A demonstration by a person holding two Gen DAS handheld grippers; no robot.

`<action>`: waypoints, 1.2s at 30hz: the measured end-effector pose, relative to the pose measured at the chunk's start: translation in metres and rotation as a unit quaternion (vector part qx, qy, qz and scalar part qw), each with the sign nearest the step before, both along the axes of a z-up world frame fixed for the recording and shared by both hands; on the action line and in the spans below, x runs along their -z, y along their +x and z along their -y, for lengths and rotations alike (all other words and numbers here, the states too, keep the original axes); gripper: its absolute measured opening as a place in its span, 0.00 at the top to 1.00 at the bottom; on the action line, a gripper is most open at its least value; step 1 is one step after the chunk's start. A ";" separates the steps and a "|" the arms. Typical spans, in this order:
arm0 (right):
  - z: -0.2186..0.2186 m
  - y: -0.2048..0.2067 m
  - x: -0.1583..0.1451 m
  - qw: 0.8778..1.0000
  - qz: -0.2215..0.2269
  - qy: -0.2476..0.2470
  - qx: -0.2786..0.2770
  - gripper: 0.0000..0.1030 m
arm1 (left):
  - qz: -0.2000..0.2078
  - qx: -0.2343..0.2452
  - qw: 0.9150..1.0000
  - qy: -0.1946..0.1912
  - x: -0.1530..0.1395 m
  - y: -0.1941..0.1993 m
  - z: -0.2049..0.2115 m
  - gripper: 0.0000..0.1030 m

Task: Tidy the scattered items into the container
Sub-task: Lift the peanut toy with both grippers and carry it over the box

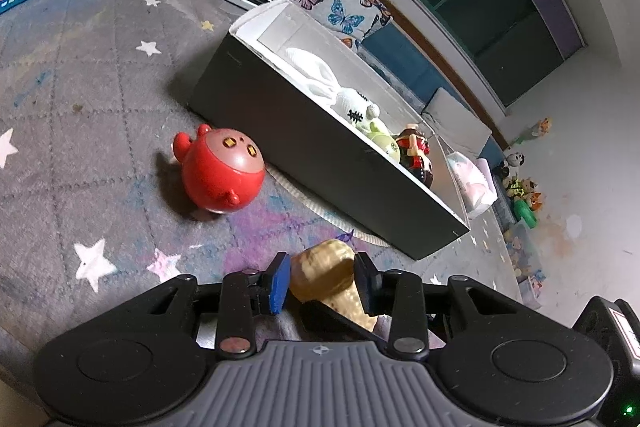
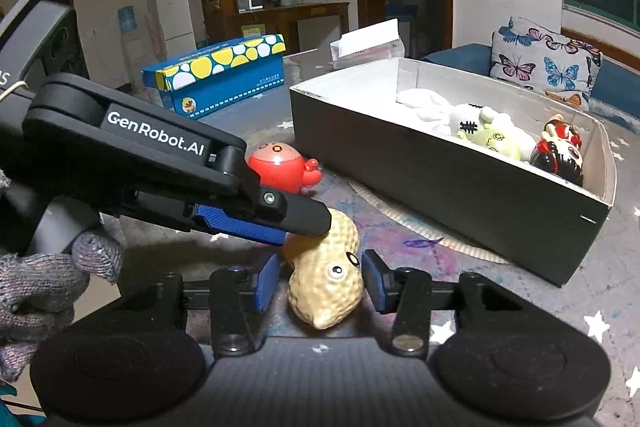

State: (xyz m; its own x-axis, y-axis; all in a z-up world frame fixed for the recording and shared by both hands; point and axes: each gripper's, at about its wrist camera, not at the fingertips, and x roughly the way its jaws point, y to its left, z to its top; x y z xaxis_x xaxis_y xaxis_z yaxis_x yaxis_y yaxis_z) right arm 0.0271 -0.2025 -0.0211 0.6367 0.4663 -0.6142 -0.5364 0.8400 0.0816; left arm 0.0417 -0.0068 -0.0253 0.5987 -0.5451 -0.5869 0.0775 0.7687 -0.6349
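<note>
A tan peanut-shaped toy [image 2: 326, 277] with eyes lies on the grey star rug. My right gripper [image 2: 320, 281] is open with its blue pads on either side of the toy's near end. My left gripper [image 1: 322, 279] has its pads against the peanut toy [image 1: 328, 267] at its far end; in the right wrist view it comes in from the left [image 2: 280, 223]. A red round toy [image 1: 220, 175] sits on the rug, also seen in the right wrist view [image 2: 280, 167]. The dark open box [image 1: 304, 147] holds several toys; it also shows in the right wrist view [image 2: 440, 171].
A blue box with yellow and white spots [image 2: 220, 79] stands at the back. A white carton [image 2: 366, 45] is behind the dark box. A butterfly cushion [image 2: 544, 63] lies on the blue sofa. More toys [image 1: 520, 187] lie on the floor to the right.
</note>
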 end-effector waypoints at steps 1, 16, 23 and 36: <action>-0.001 0.000 0.001 1.000 -0.001 -0.004 0.000 0.58 | -0.001 -0.001 1.000 0.000 0.000 0.000 0.001 0.63; 0.005 -0.001 -0.003 1.000 0.006 0.000 0.007 0.62 | 0.019 0.012 1.000 0.021 -0.011 -0.002 0.013 0.63; 0.014 0.009 -0.028 0.999 0.040 -0.002 0.020 0.62 | 0.047 0.024 0.999 0.008 -0.036 0.015 0.021 0.63; 0.037 0.083 -0.063 0.994 0.076 -0.017 0.078 0.62 | 0.077 0.043 0.996 0.009 -0.068 0.105 0.066 0.62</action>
State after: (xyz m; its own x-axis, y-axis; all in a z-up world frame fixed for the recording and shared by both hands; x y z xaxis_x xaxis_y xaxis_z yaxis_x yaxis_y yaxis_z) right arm 0.1103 -0.2393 0.0417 0.7860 0.3356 -0.5192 -0.4040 0.9145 -0.0205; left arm 0.1472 -0.0728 0.0426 0.6343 -0.5887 -0.5011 0.2388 0.7656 -0.5973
